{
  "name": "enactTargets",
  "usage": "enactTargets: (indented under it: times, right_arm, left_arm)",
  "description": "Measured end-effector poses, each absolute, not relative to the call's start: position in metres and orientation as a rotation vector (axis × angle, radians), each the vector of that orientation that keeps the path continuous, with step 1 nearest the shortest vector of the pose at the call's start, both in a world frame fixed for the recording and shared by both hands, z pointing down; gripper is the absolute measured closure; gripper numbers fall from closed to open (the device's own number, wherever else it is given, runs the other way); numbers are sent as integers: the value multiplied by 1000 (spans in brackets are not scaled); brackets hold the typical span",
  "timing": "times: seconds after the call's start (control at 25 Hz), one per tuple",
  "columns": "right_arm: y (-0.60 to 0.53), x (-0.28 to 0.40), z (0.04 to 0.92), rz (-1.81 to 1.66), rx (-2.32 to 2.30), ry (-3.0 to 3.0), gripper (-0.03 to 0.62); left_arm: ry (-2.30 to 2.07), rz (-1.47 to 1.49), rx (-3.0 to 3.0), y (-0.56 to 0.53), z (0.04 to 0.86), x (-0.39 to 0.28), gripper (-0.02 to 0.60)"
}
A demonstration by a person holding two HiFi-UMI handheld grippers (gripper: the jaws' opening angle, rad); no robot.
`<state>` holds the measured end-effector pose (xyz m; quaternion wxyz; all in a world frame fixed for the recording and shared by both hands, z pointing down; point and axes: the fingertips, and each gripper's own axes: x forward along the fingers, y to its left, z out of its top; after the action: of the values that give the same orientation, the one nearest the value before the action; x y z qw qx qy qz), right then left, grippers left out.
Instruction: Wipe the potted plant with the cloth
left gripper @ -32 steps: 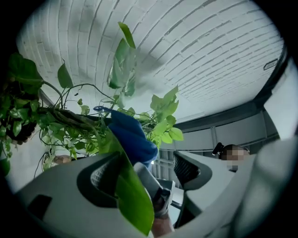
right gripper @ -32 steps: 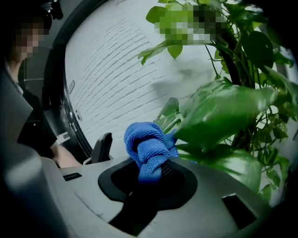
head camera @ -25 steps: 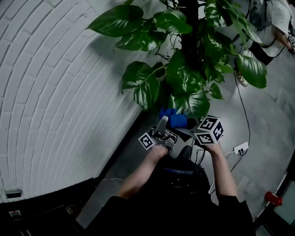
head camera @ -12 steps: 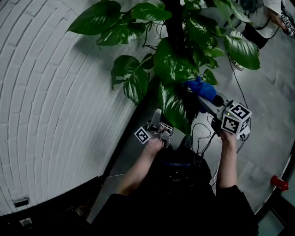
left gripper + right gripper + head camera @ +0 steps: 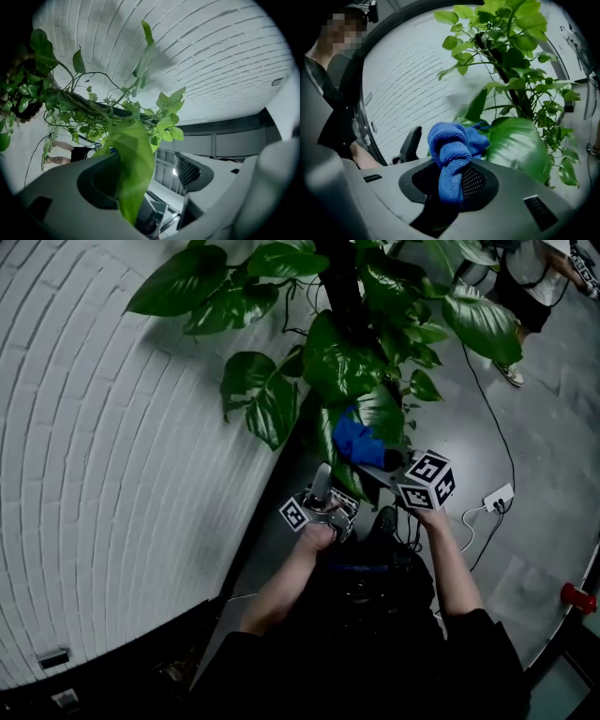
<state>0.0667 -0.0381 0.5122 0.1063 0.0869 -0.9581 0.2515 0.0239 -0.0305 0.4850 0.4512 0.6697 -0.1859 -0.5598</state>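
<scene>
The potted plant (image 5: 347, 362) rises along the white brick wall, with big glossy leaves. My right gripper (image 5: 389, 465) is shut on a bunched blue cloth (image 5: 361, 442), which presses against a large low leaf (image 5: 380, 413). In the right gripper view the cloth (image 5: 454, 145) sticks out of the closed jaws beside that broad leaf (image 5: 515, 145). My left gripper (image 5: 323, 482) points upward just left of it, under the foliage. In the left gripper view a long leaf (image 5: 133, 164) hangs down between the jaws, which stand apart; it lies against the left jaw only.
The curved white brick wall (image 5: 94, 427) fills the left side. A white power strip (image 5: 497, 498) and its cable lie on the grey floor at right. A red object (image 5: 577, 598) sits at the far right. Another person (image 5: 534, 277) stands at the top right.
My right gripper swung the cloth up to the right, then came back left and down onto the low leaf. The left gripper has hardly moved.
</scene>
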Motion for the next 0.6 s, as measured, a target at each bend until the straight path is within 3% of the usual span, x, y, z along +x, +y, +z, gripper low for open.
enactTargets:
  times: [0.6]
  right_arm:
    - [56, 83, 519, 683, -73, -2794, 477]
  left_arm:
    - [-542, -1392, 1661, -30, 494, 13, 206]
